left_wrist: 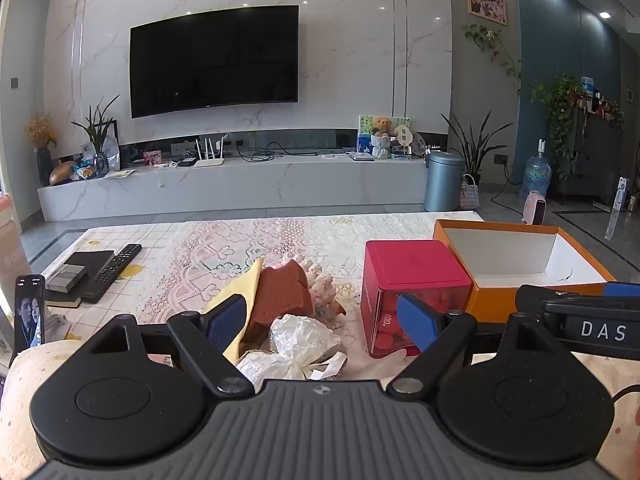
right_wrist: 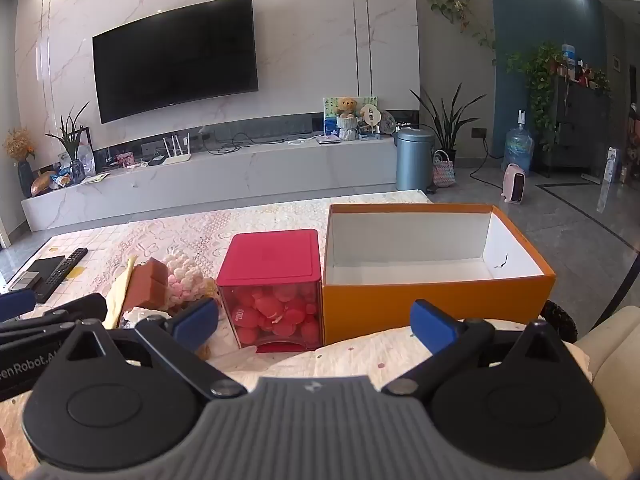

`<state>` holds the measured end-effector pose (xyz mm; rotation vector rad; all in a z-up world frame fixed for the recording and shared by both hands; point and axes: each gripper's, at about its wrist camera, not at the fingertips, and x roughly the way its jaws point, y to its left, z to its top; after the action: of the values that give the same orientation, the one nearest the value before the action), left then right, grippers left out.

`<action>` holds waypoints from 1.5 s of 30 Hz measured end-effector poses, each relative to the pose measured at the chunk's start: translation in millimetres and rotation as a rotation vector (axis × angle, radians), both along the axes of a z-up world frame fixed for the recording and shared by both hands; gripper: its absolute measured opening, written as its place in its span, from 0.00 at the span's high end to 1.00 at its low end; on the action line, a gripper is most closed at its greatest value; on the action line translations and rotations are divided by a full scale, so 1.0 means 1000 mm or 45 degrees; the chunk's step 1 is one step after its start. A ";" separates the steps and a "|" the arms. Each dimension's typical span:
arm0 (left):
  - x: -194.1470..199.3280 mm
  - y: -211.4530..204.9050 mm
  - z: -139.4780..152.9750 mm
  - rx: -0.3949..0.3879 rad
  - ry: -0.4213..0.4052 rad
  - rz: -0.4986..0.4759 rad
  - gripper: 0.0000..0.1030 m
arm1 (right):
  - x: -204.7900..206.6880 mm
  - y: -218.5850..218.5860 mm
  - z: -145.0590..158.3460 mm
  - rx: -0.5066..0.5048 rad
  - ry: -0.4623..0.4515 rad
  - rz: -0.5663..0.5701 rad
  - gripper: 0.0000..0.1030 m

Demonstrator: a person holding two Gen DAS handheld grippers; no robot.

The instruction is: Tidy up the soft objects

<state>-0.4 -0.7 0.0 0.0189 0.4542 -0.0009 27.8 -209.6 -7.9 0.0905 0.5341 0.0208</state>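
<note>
Your left gripper [left_wrist: 322, 322] has its jaws spread wide and holds nothing; between the blue pads you see the pile of soft things on the bench [left_wrist: 192, 256]. Nearest lies a crumpled white plastic wrap [left_wrist: 302, 340], knotted at its near end. Behind it a brown sponge block [left_wrist: 282, 294] leans tilted, its long axis running from the near left up toward the far right, with a yellow cloth [left_wrist: 236, 300] against its left face. A pink fluffy piece [left_wrist: 322, 286] sits just beside the sponge on the right; its lower part is hidden, so you cannot quite tell how it lies.

Your right gripper [right_wrist: 314, 322] also has its jaws spread and empty. Ahead of it stands a red-lidded clear box [right_wrist: 276, 280] full of red and pink balls, and touching its right side the open orange box [right_wrist: 436, 300], white inside, its long axis running left to right across your view.

At the far left of the bench lie a remote control [left_wrist: 116, 270] and a phone [left_wrist: 30, 310] standing upright.
</note>
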 end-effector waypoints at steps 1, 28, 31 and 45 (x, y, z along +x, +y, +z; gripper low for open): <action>0.000 0.000 0.000 0.000 0.000 0.001 0.03 | 0.000 0.000 0.000 0.001 0.001 0.001 0.03; 0.001 0.000 -0.003 -0.018 0.023 0.001 0.03 | 0.000 -0.002 0.000 0.009 0.000 0.005 0.03; 0.001 -0.001 -0.003 -0.017 0.024 0.001 0.03 | -0.001 0.000 0.001 0.008 -0.001 0.007 0.03; 0.001 0.000 -0.004 -0.025 0.031 0.004 0.03 | -0.002 0.000 0.000 0.013 -0.003 0.005 0.03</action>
<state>0.6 -0.8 -4.2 -0.0012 0.4785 -0.0026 25.8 -209.3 -7.7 0.0991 0.5319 0.0275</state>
